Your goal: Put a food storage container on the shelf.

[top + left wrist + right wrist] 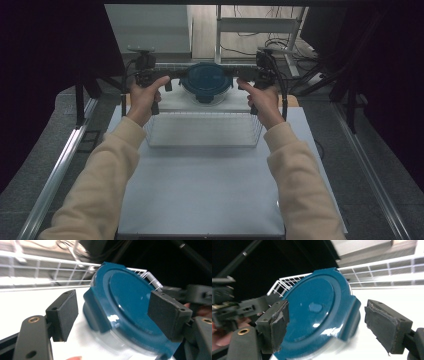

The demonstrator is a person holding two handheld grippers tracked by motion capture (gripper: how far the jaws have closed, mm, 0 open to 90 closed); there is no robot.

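high view: the left claw [169, 80] and right claw [243, 79] flank the round container [206, 85] with its teal lid at 9 and 3 o'clock, at the far end of the white surface [200, 190], beyond the wire basket [202, 131]. i judge the work is at its start: lid on, approach made, grip not yet closed.

left gripper view: its jaws stand apart, straddling one latch flap [96, 312]; pads not touching it.

right gripper view: jaws likewise apart around the opposite flap [350, 317], a gap at each side. what is left seems to be closing on the flaps and working them.

no brand, label or writing can be read anywhere.
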